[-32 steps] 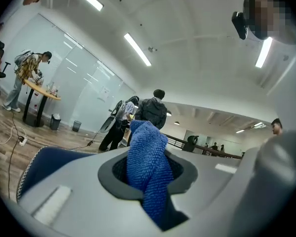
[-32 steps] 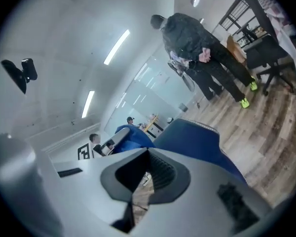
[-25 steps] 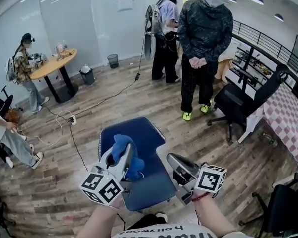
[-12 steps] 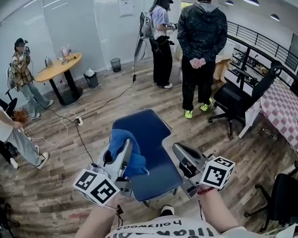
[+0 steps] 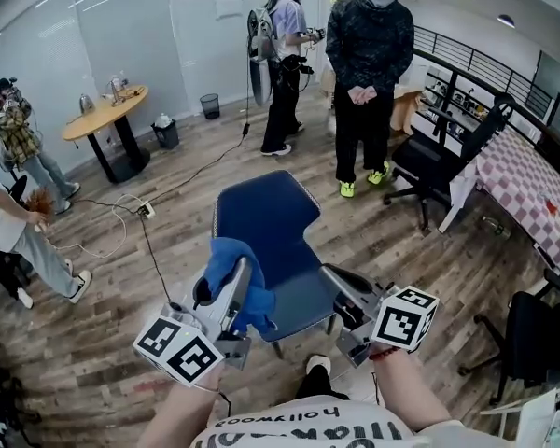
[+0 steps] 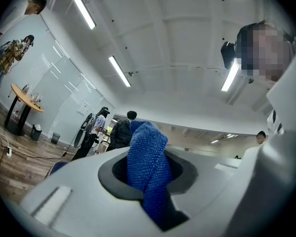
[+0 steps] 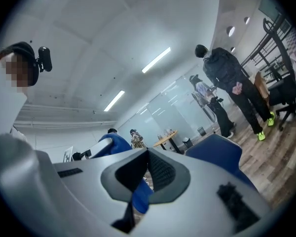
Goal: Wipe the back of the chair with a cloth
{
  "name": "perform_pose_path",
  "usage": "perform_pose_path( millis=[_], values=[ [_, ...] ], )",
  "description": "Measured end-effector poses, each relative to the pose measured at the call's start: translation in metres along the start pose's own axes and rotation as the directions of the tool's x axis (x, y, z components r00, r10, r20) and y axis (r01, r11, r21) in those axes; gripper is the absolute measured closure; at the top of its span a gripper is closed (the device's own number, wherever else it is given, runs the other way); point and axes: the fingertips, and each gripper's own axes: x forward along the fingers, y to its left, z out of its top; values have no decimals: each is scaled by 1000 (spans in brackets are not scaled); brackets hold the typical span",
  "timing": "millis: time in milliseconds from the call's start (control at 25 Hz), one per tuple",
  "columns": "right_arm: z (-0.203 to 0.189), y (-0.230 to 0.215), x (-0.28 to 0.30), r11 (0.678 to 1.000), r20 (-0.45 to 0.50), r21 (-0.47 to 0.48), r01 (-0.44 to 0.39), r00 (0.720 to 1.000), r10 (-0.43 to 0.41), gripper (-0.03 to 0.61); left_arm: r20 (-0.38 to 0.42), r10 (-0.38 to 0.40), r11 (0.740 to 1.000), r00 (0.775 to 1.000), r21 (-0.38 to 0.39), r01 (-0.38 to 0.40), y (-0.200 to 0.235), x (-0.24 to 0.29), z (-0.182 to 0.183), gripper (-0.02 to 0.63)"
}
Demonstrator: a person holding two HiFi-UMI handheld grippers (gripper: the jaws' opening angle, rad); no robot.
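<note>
One blue cloth (image 5: 226,261) sat clamped in the left gripper (image 5: 235,273), the right gripper (image 5: 334,276) beside it closed and empty, with the blue chair's backrest (image 5: 261,215) just ahead, where pressing the cloth flat and sweeping in overlapping strokes seemed best.

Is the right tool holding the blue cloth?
No, the blue cloth is clamped in the left tool; the right tool is shut on nothing.

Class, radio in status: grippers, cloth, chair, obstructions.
Left gripper shut on blue cloth. Right gripper shut, empty. Cloth clear of chair back. Nothing in the way.
</note>
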Motion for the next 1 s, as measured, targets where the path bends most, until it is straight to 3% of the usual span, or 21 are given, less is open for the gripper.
perform_pose_path(
  millis=[280, 640, 1000],
  values=[
    [-18, 34, -10, 1000, 0, -10, -16, 1000, 16, 563, 12, 58, 998, 998, 25, -58, -2, -34, -5, 543],
    [-13, 36, -22, 995, -31, -95, 14, 999, -17, 563, 27, 63, 998, 998, 14, -64, -17, -32, -6, 543],
    [-20, 34, -43, 994, -80, -108, 10, 997, -19, 563, 22, 80, 997, 997, -23, -80, -37, -32, -20, 543]
  ],
)
